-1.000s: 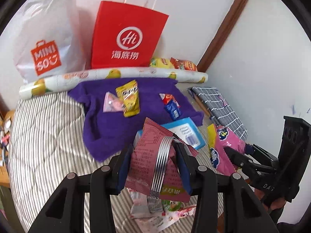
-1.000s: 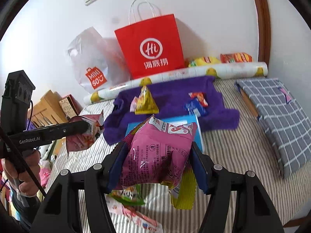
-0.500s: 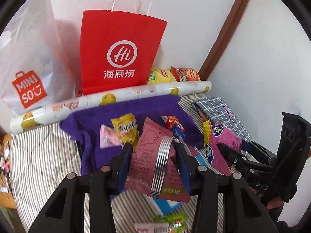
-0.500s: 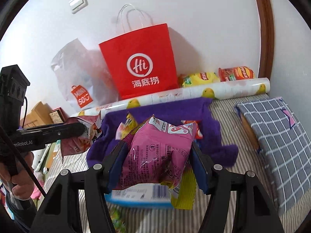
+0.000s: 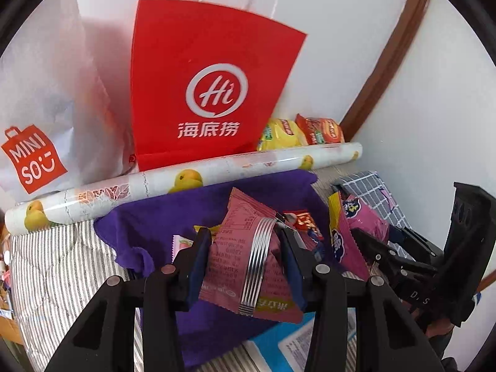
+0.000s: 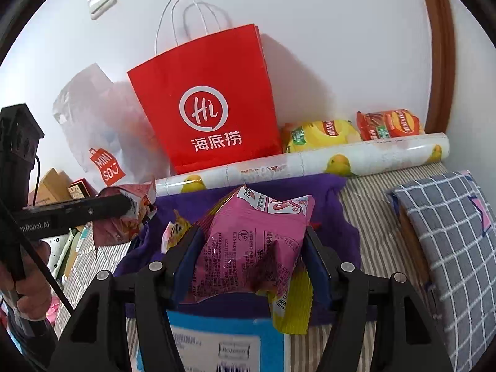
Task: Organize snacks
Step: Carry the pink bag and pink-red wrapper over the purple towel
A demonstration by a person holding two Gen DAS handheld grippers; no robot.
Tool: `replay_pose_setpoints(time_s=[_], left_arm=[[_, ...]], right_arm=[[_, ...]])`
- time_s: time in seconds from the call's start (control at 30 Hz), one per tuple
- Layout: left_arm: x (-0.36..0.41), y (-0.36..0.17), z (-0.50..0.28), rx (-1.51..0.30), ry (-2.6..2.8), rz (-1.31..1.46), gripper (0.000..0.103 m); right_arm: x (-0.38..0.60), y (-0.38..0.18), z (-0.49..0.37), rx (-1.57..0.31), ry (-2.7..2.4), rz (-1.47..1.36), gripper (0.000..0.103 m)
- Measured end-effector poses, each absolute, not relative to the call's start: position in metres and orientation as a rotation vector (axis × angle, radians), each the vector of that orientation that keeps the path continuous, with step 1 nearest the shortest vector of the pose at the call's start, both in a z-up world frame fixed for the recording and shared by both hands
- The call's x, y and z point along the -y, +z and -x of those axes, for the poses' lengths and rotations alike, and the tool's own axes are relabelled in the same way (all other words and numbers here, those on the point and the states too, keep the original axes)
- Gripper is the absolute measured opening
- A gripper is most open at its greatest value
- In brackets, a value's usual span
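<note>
Left gripper: jaws clamped on dark-red snack packet, held above purple towel on the bed. Right gripper: jaws clamped on pink snack bag, before red paper bag.

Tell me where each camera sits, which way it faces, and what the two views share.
Left wrist: rides the left gripper, looking along its fingers at the dark pink packet it clamps, toward the wall; the right gripper with its bright pink bag shows at right.
Right wrist: rides the right gripper, looking over the bright pink bag toward the wall; the left gripper and the person's left hand show at left.
Shared: red paper bag, Miniso bag, patterned roll, purple cloth.
</note>
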State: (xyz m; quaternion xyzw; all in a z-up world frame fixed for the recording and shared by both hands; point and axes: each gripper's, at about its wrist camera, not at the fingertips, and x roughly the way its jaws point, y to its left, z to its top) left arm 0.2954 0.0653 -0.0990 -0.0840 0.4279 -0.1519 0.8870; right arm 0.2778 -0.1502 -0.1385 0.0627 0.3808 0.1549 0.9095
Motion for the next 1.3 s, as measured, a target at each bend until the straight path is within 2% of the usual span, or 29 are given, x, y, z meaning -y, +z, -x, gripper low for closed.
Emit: replay_pose_setpoints(time_s=[0.7,1.3], left_arm=[[-0.087,-0.139,-0.324,-0.977,-0.260,0.228,0.043],[-0.086,-0.151,-0.333,-1.002,-0.255,0.236,0.043]], right_arm=[[0.135,-0.197,-0.325,-0.889,0.360,-0.152,0.063],[0.128,-0.212,-0.326,-0.941,0.317,-0.091,0.063]])
